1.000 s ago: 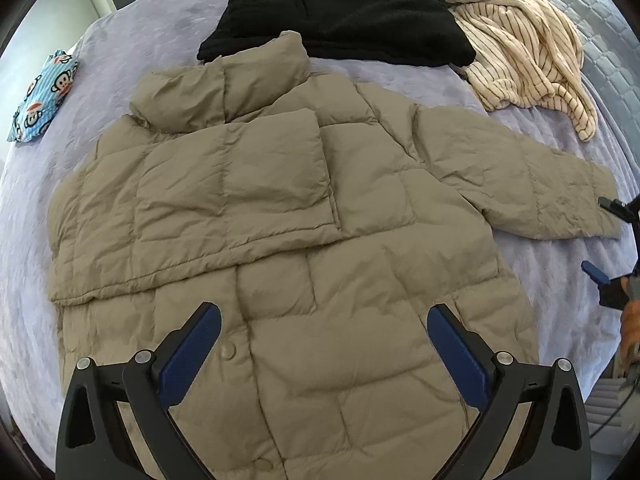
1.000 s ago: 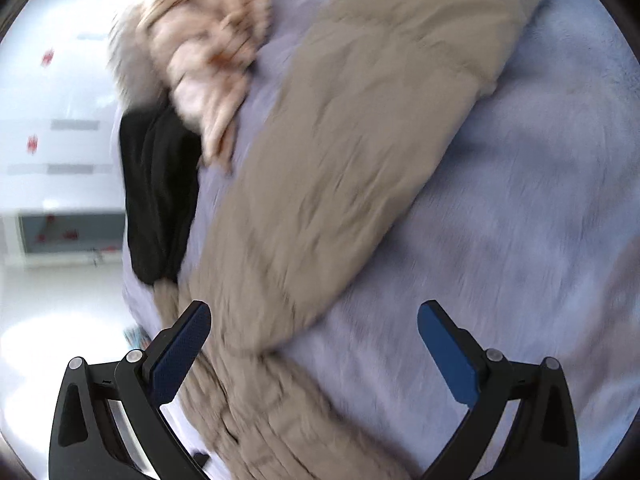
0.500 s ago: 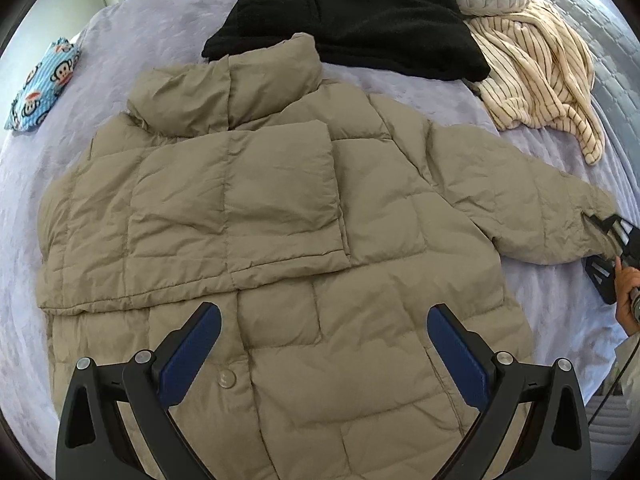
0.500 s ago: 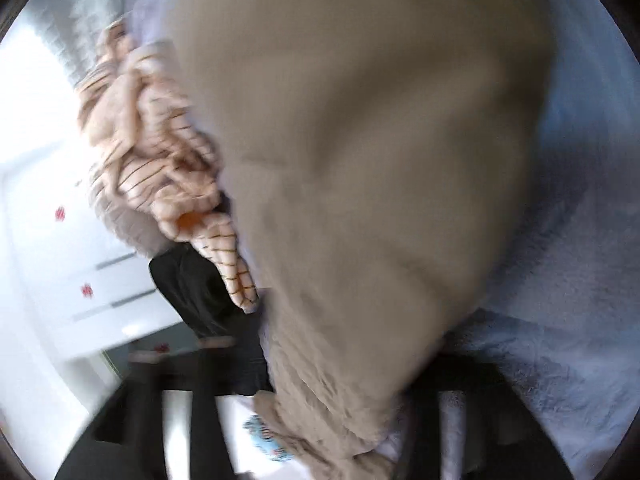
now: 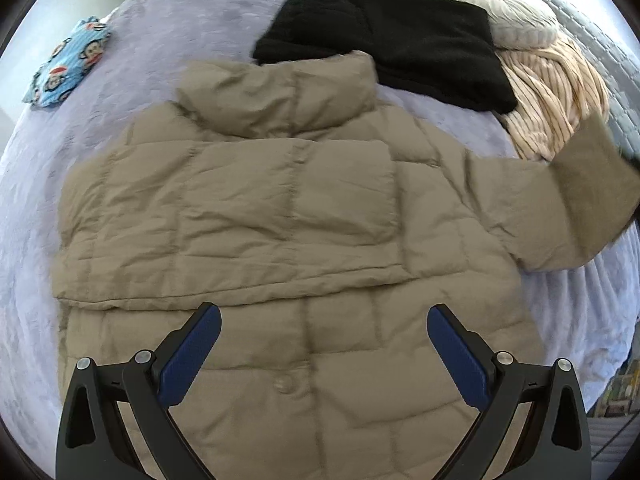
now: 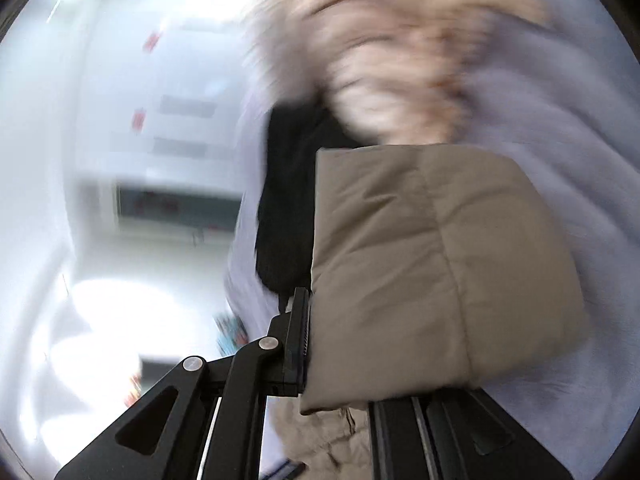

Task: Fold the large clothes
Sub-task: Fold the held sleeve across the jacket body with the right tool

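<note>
A tan puffer jacket (image 5: 280, 208) lies front-up on the lilac bedspread (image 5: 180, 20), its left sleeve folded across the chest. My left gripper (image 5: 324, 344) hovers open over the jacket's lower front, nothing between its blue pads. The jacket's right sleeve cuff (image 5: 584, 184) is raised off the bed at the right. In the right wrist view that cuff (image 6: 440, 264) fills the space between the fingers of my right gripper (image 6: 332, 344). Its jaws are closing and press on the cuff. The right finger is hidden under the fabric.
Beyond the collar lie a folded black garment (image 5: 392, 40), a beige striped garment (image 5: 560, 92) and a grey cushion (image 5: 516, 16). A blue cartoon-print cloth (image 5: 68, 68) sits far left. The bed's edge (image 5: 616, 364) runs down the right side.
The right gripper went from wide open to clamped on the sleeve cuff and lifted it off the bed. The left gripper drifted sideways over the jacket, still open.
</note>
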